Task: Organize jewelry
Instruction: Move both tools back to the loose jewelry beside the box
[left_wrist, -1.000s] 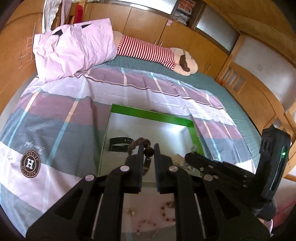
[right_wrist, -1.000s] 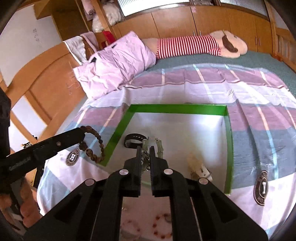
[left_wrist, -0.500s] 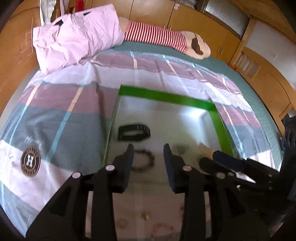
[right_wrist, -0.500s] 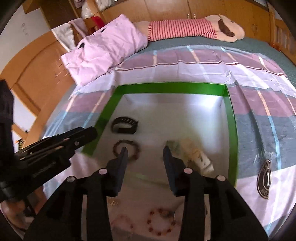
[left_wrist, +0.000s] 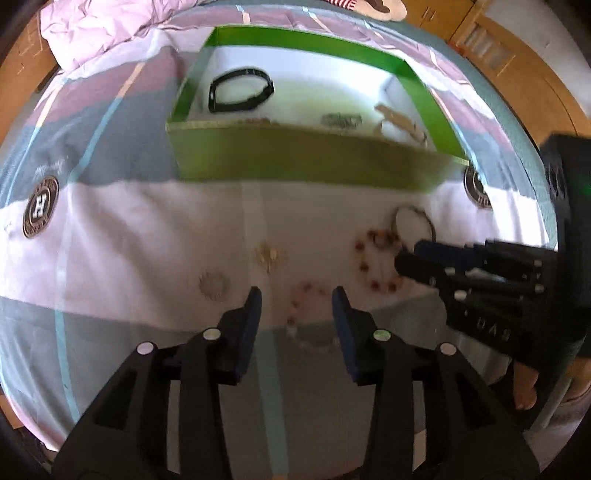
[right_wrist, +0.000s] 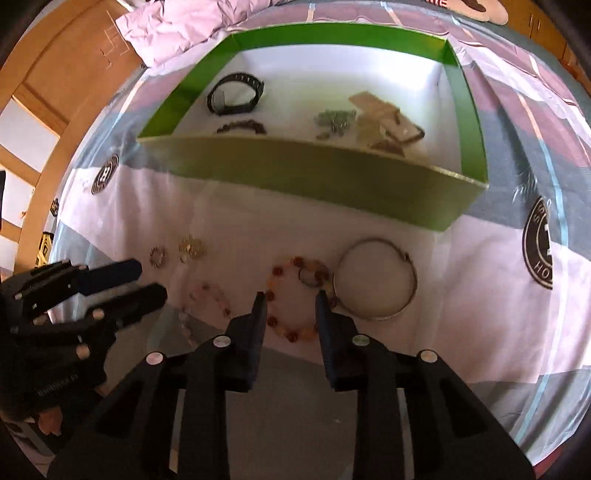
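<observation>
A green box (right_wrist: 295, 173) with a white floor stands on the bedspread. In it lie a black strap (right_wrist: 236, 92), a dark bead bracelet (right_wrist: 242, 127), green beads (right_wrist: 334, 120) and beige pieces (right_wrist: 384, 122). In front of the box, my left gripper (left_wrist: 296, 295) hangs low over a pink bead bracelet (left_wrist: 306, 306). Its jaws are opening, with the bracelet below the gap and nothing gripped. My right gripper (right_wrist: 291, 297) is closing over an orange bead bracelet (right_wrist: 295, 264), whose loop lies between the fingers without being pressed. A silver bangle (right_wrist: 375, 278) touches that bracelet on the right.
A small gold piece (right_wrist: 190, 247) and a small ring (right_wrist: 159, 256) lie left of the bracelets. The left gripper (right_wrist: 151, 280) shows at the left edge of the right wrist view. A pink pillow (right_wrist: 177, 22) and wooden bed frame (right_wrist: 55, 92) lie beyond the box.
Both grippers let go of their pieces into the box and their jaws parted. Both then drew back and sank to the jewelry lying in front of the box.
</observation>
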